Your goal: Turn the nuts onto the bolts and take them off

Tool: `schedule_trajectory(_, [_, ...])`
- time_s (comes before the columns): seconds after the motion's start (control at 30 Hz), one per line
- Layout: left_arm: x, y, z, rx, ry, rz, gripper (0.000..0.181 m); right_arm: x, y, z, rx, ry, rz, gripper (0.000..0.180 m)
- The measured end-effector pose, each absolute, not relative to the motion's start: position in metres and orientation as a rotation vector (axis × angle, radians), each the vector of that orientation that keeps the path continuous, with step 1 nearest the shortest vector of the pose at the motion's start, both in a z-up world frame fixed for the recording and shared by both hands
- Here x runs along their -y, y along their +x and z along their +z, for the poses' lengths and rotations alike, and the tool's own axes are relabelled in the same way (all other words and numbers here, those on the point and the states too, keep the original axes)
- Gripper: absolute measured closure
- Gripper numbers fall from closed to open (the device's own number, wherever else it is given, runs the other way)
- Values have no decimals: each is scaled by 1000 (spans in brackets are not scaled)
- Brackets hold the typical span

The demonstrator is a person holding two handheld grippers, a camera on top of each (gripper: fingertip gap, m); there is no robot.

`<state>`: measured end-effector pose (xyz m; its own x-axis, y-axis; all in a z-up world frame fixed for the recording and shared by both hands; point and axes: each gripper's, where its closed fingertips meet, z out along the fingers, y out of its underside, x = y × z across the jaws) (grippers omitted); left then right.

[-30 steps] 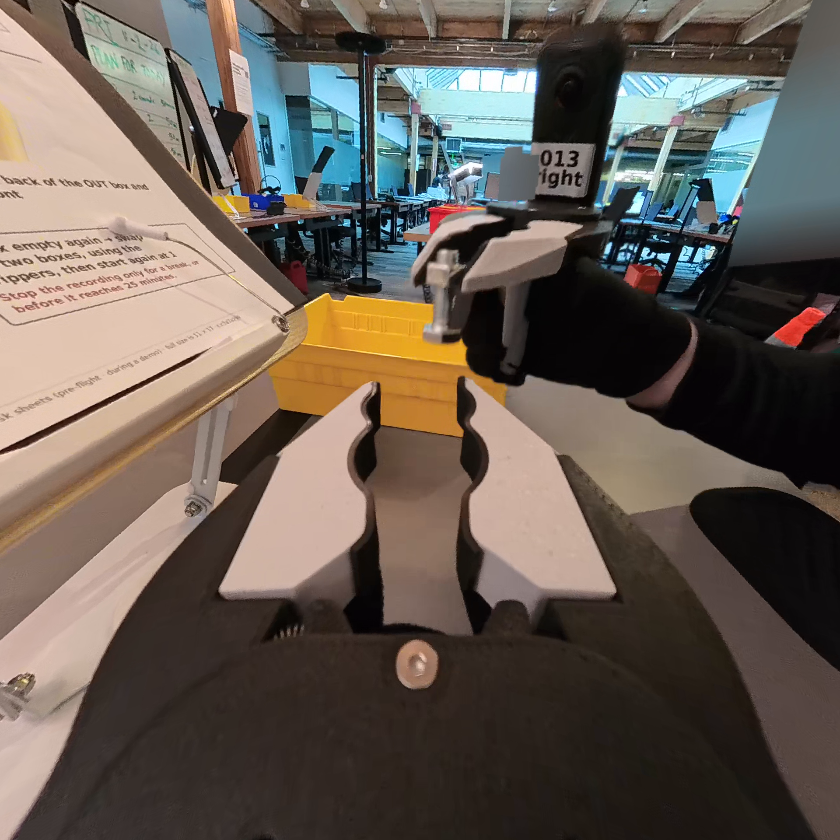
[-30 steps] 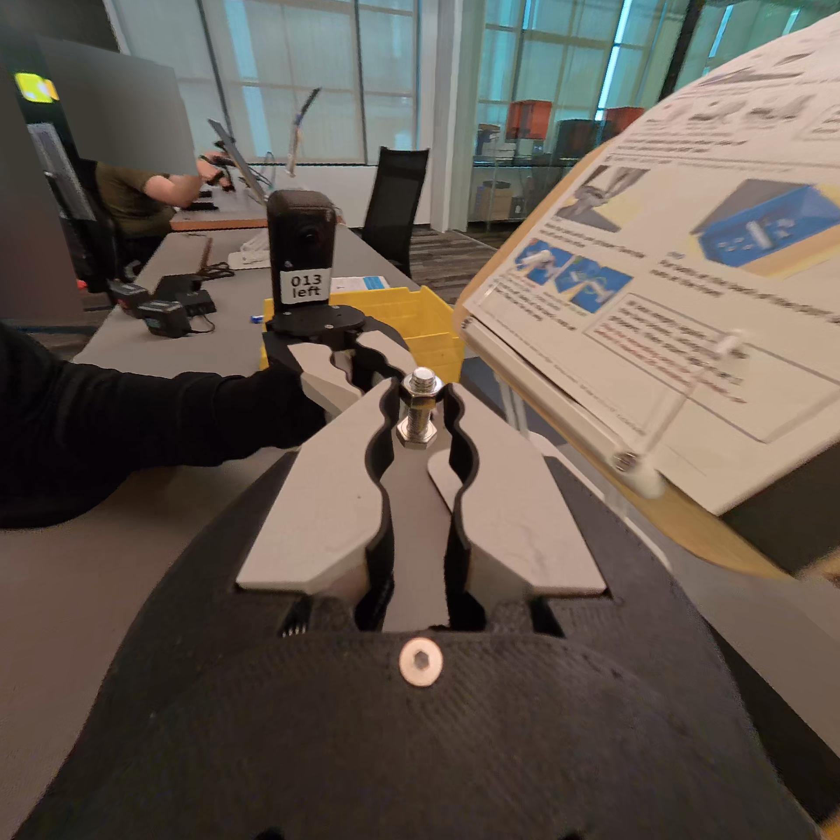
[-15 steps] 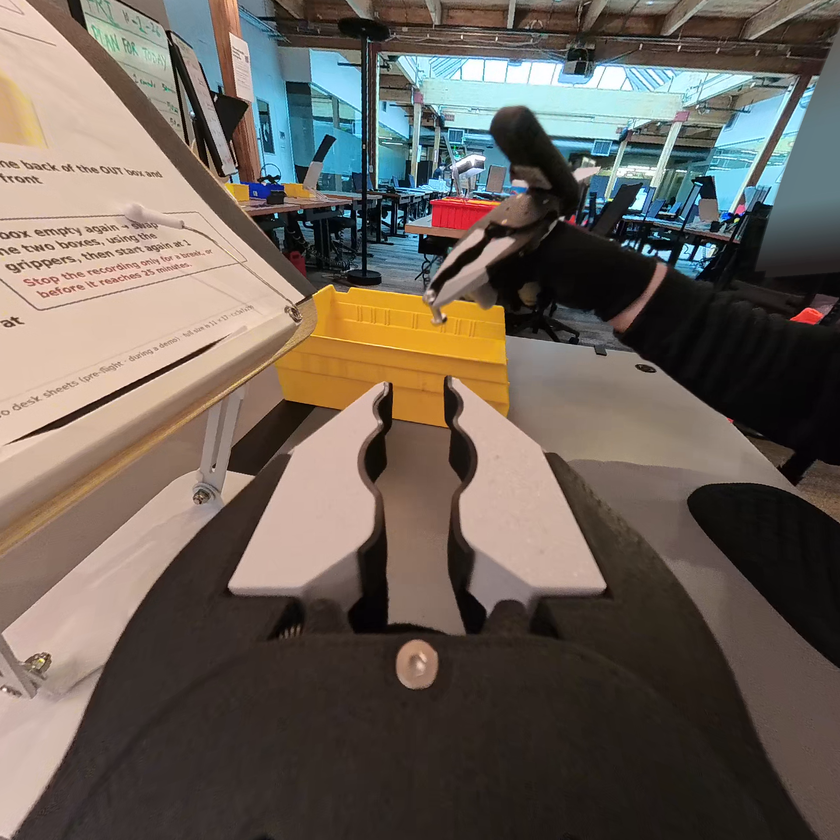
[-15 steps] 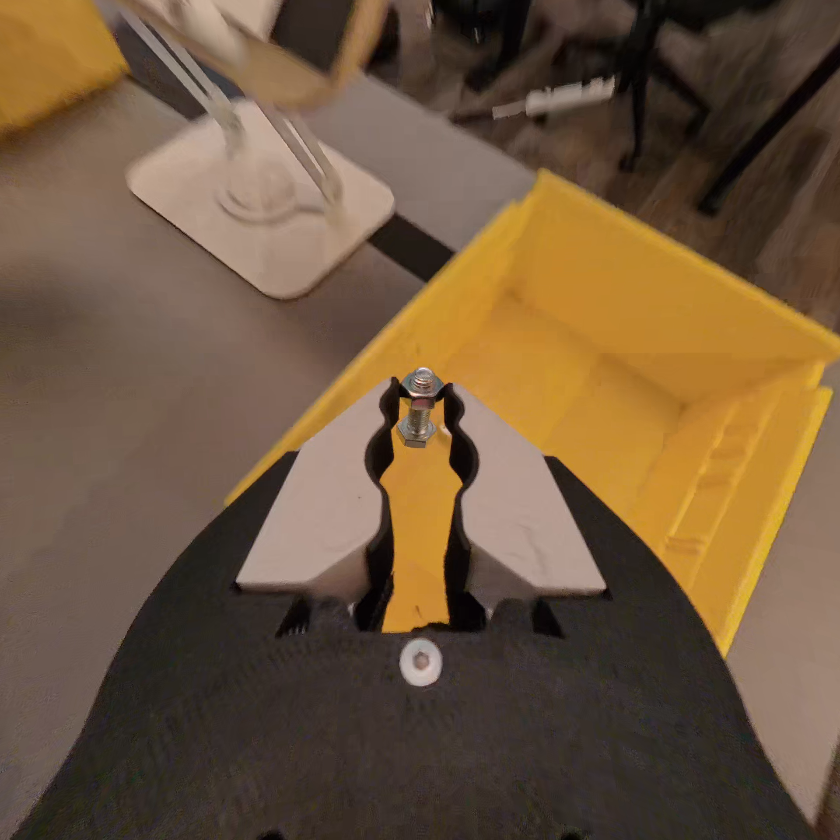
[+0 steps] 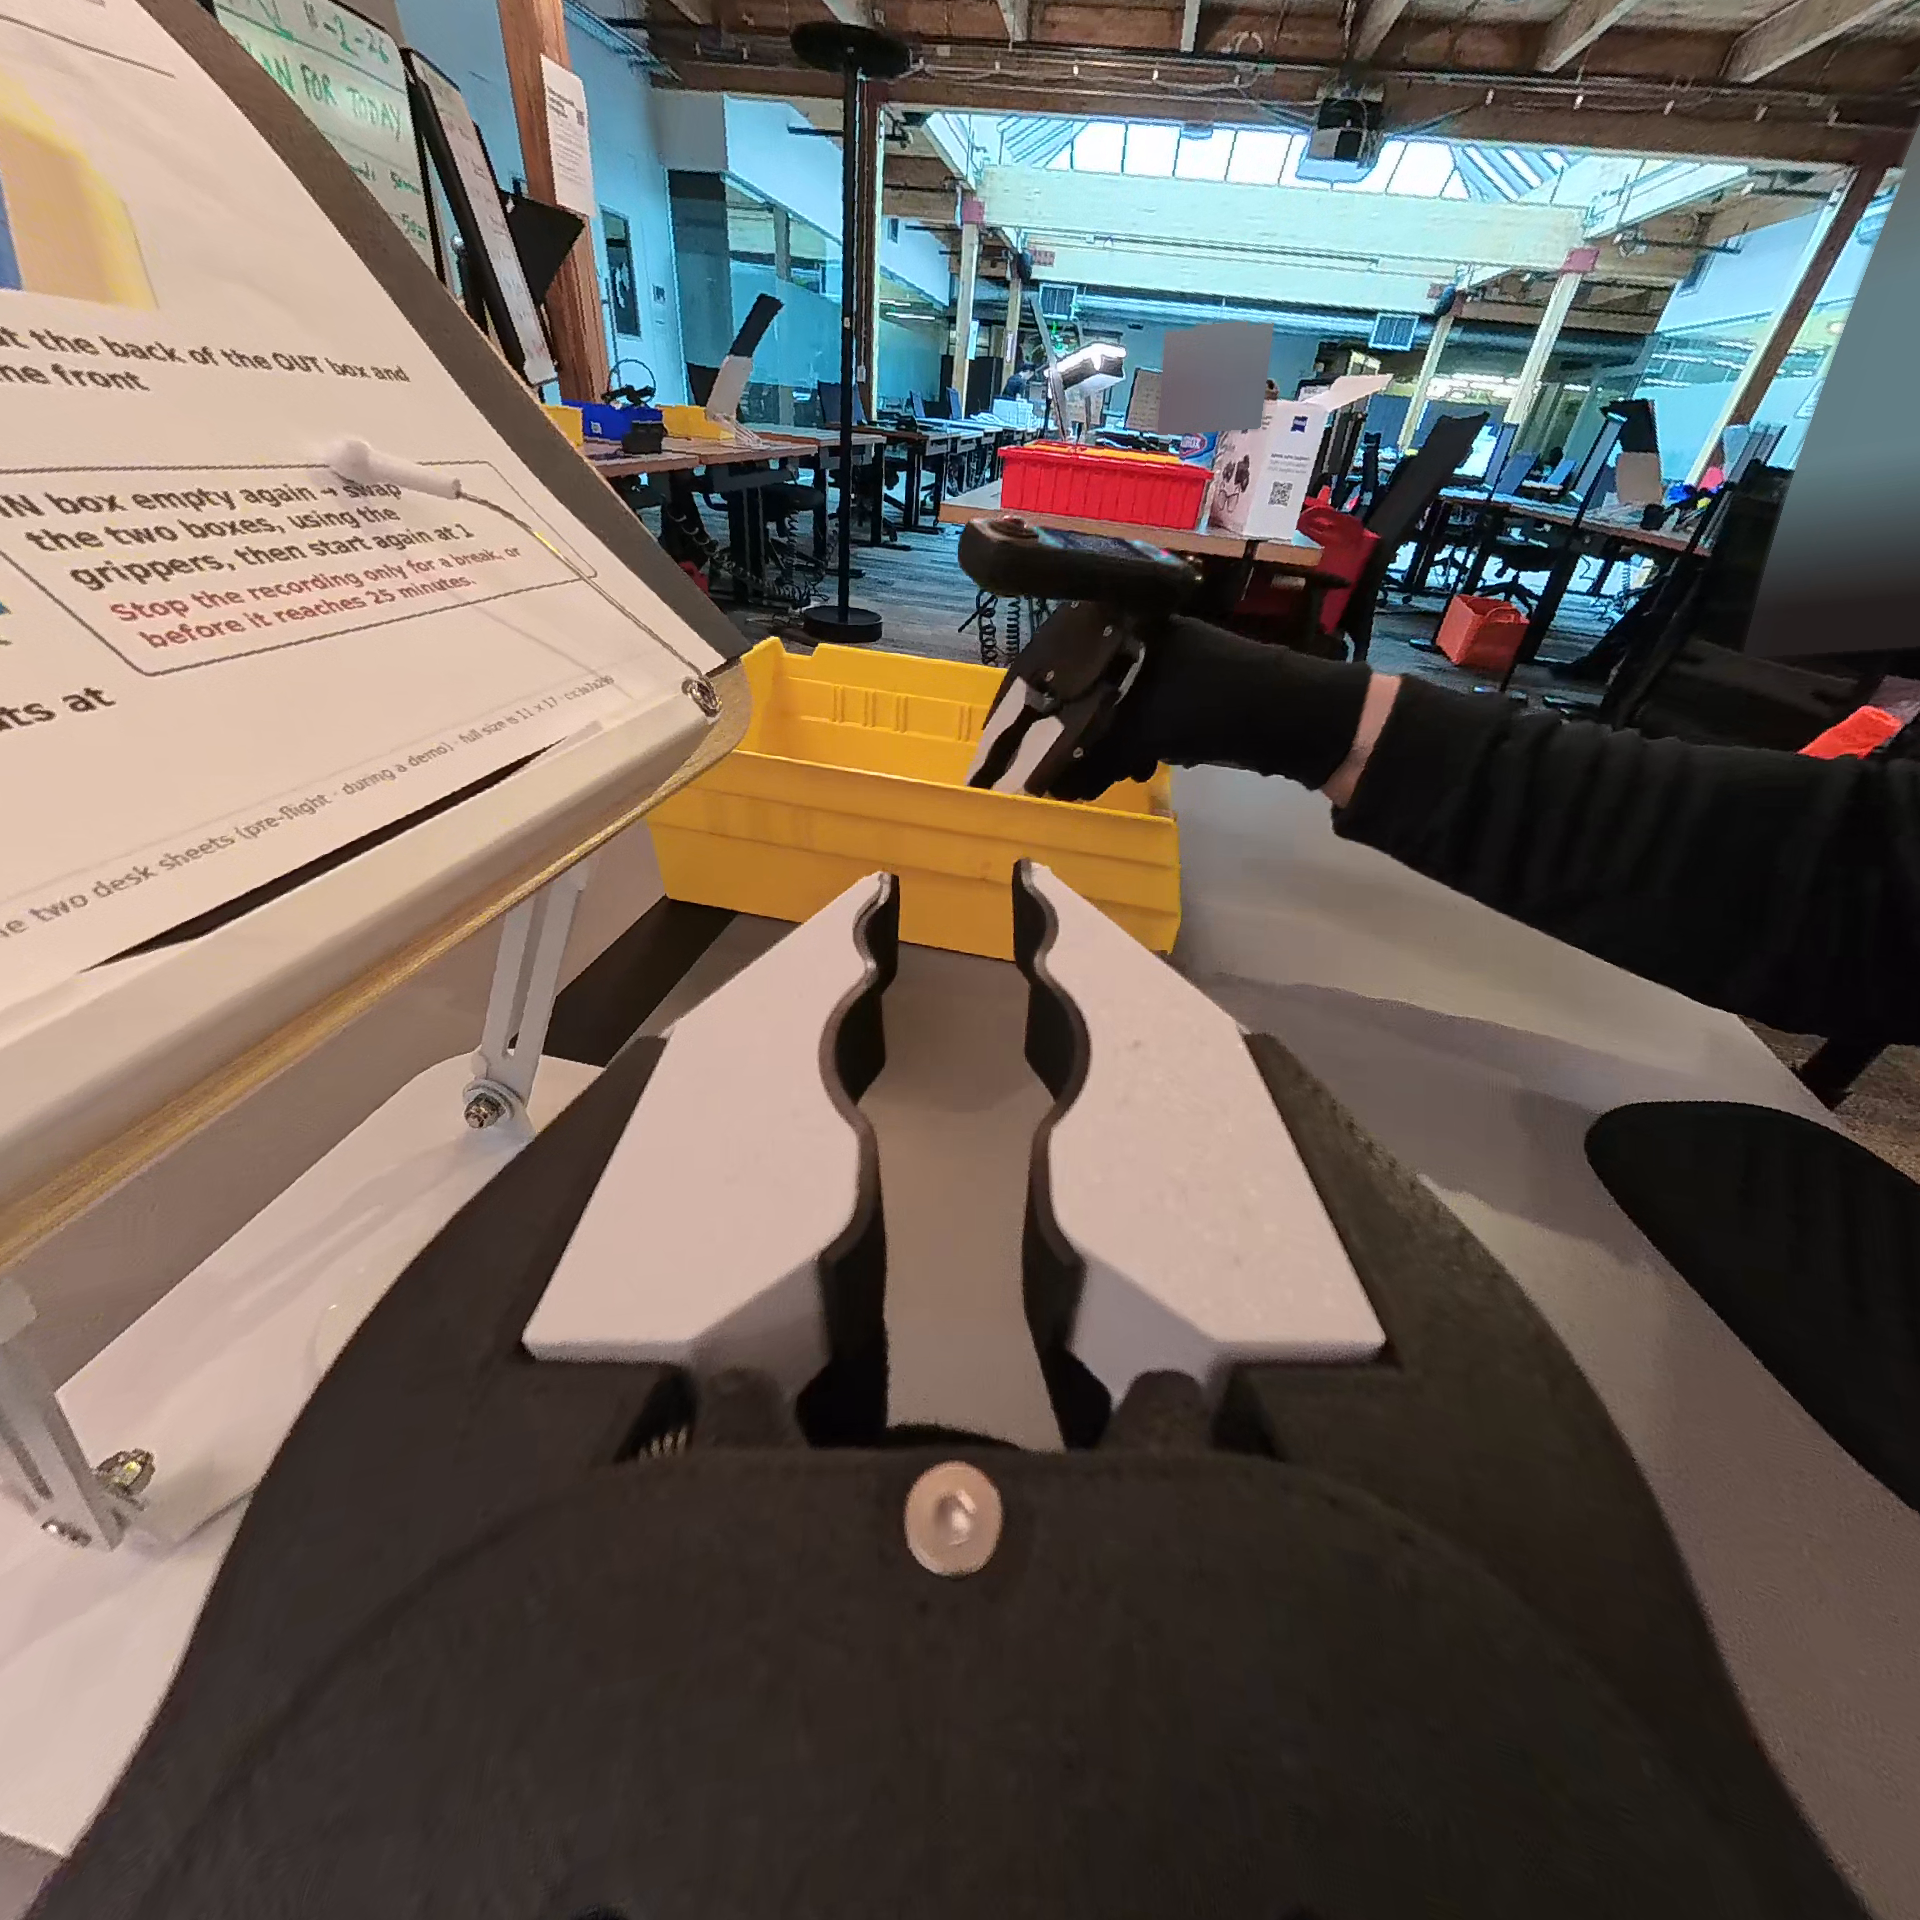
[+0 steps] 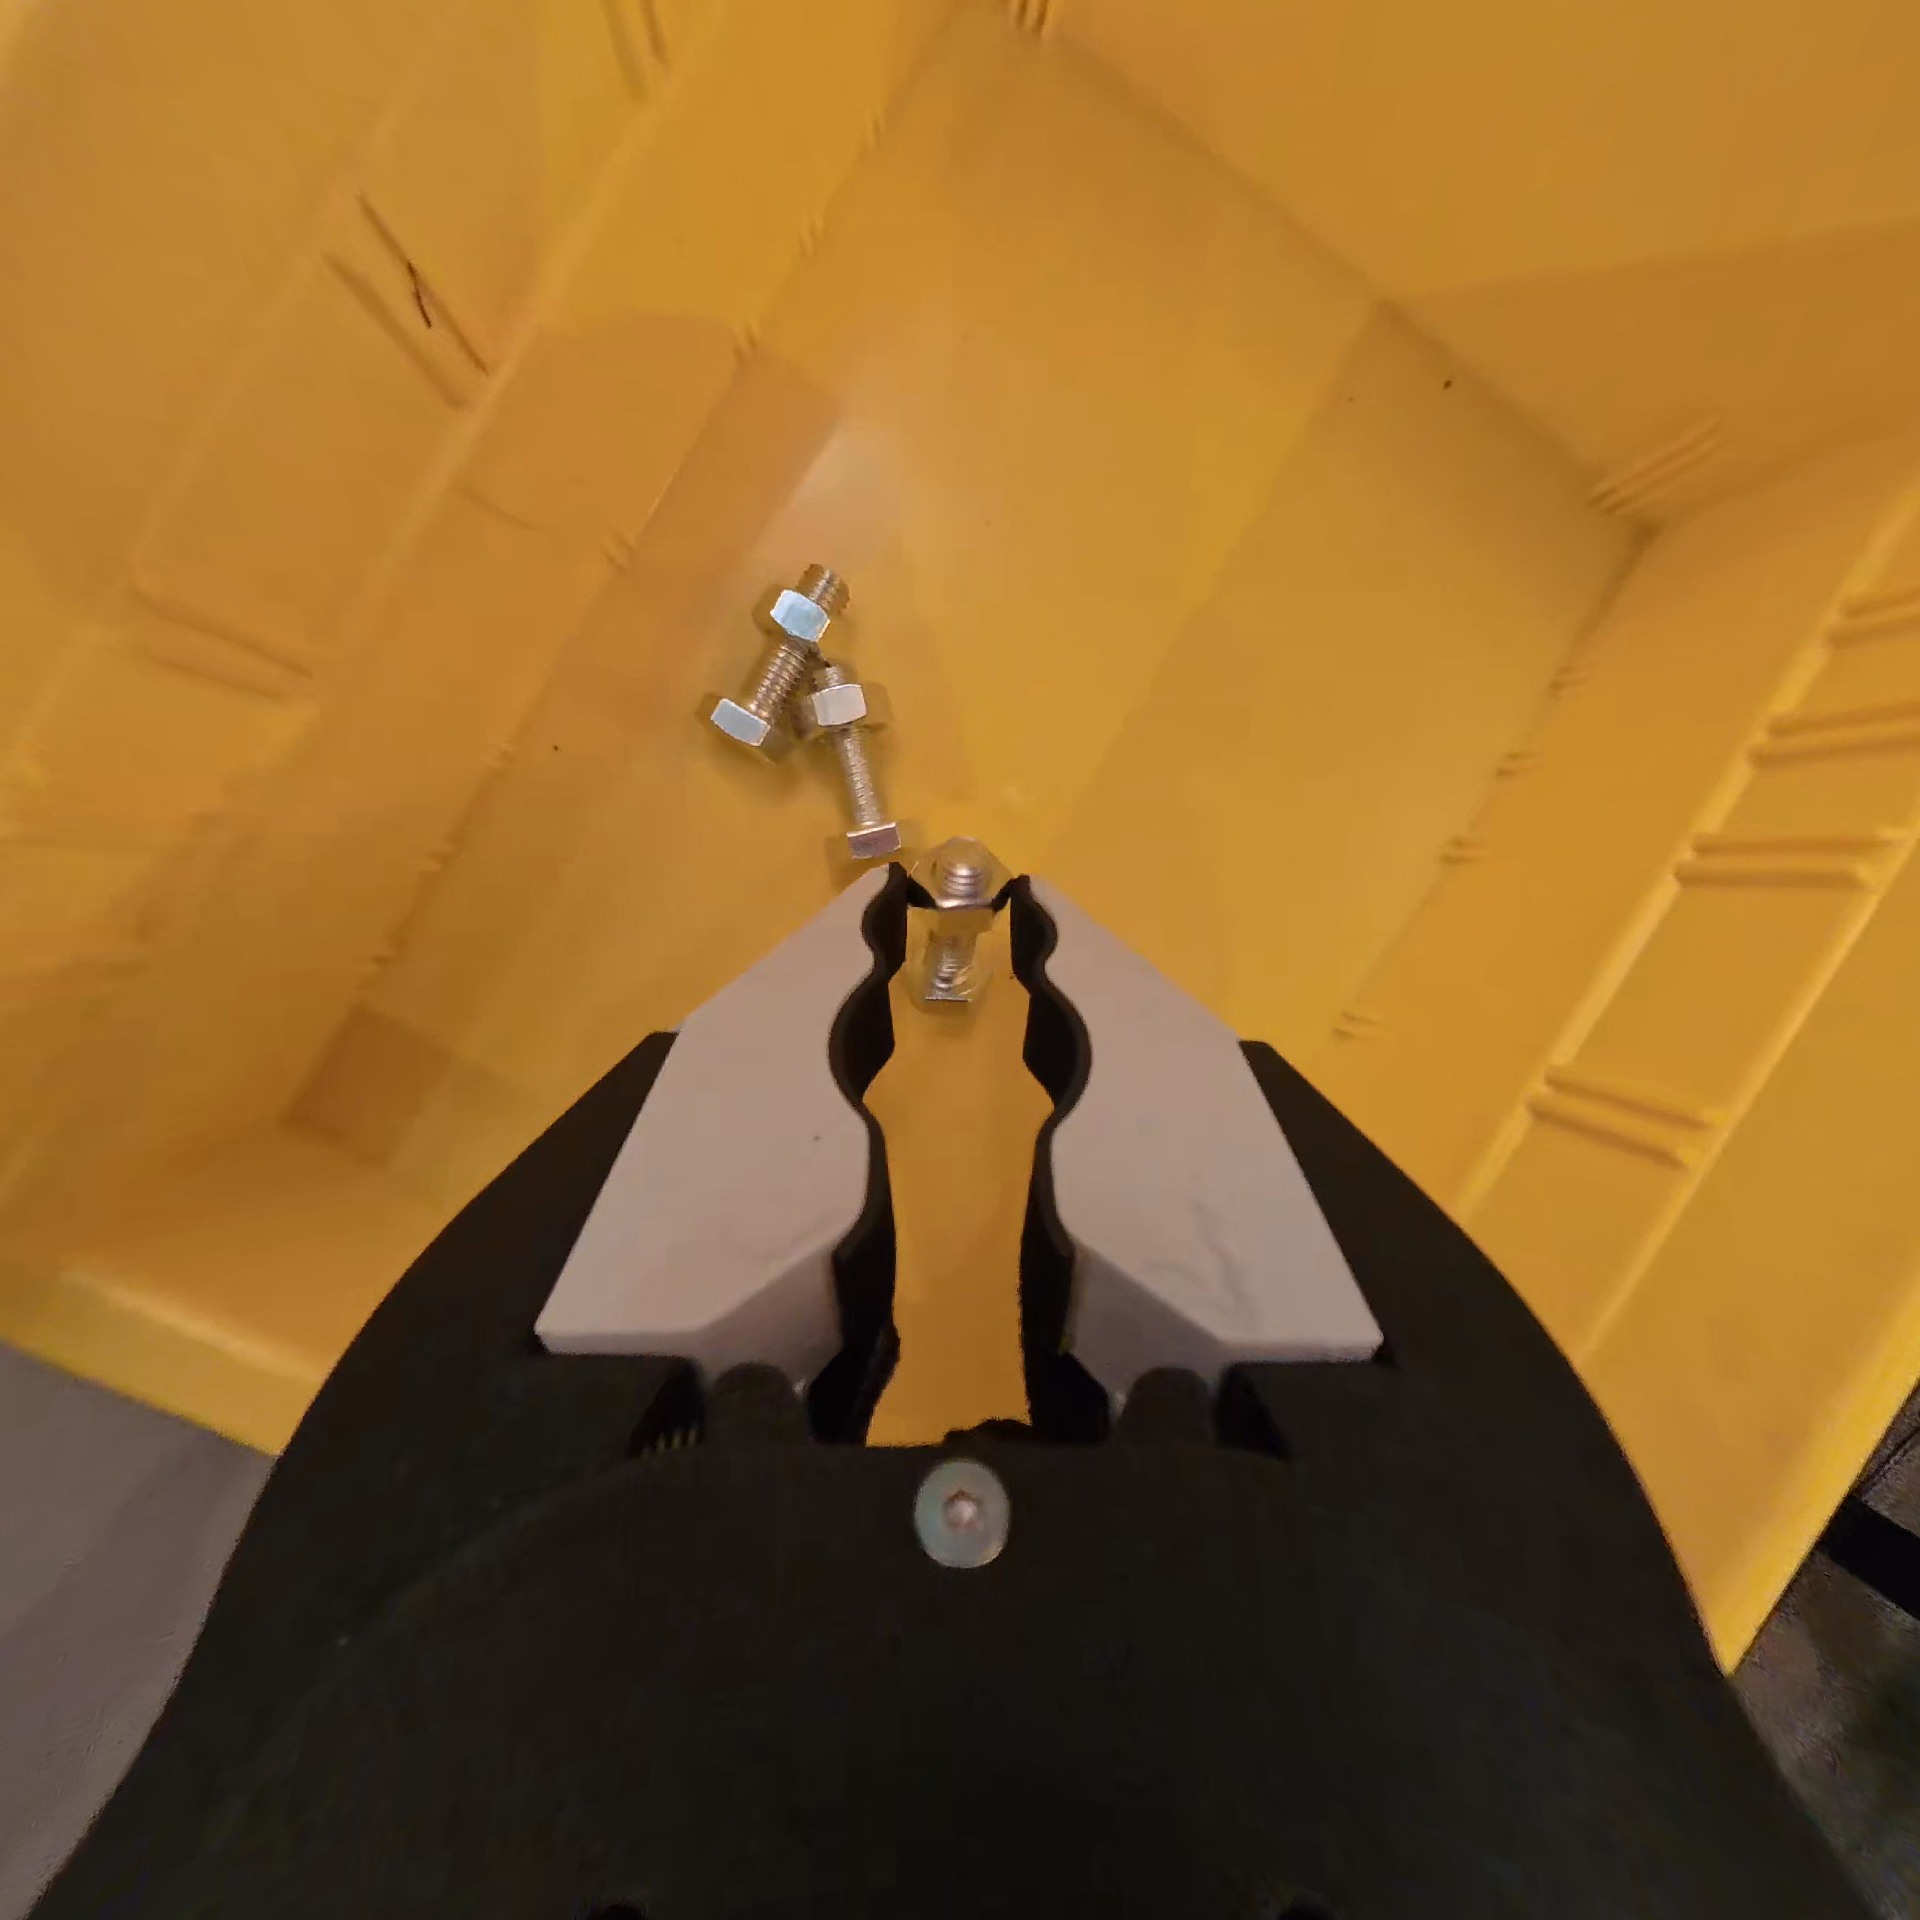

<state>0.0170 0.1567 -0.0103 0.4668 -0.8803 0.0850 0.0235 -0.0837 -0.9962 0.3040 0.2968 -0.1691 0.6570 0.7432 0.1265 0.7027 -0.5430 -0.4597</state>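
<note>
Left tool point(image 5: 951, 904): held level and low, fingers parted, nothing between them. Right tool point(image 6: 956, 883): pitched downward, fingertips closed on a bolt point(image 6: 951, 935) with a nut. Right hand point(image 5: 1174, 707): black glove, black sleeve, arm extended from the right with the tool angled down.

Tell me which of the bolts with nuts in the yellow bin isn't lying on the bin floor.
The bolt clamped by its nut between the right gripper fingertips; the other two lie crossed on the yellow bin floor.
</note>
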Motion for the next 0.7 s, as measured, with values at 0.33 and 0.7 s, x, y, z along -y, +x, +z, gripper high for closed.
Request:
schedule_trajectory(0.33, [-156,17,-8,-798,-1457,-902,161,-287,237,-35,1130,-2046,157,150])
schedule_trajectory(0.7, [-154,15,2,-824,-1446,-841,161,-198,52,73,1265,-1505,542,153])
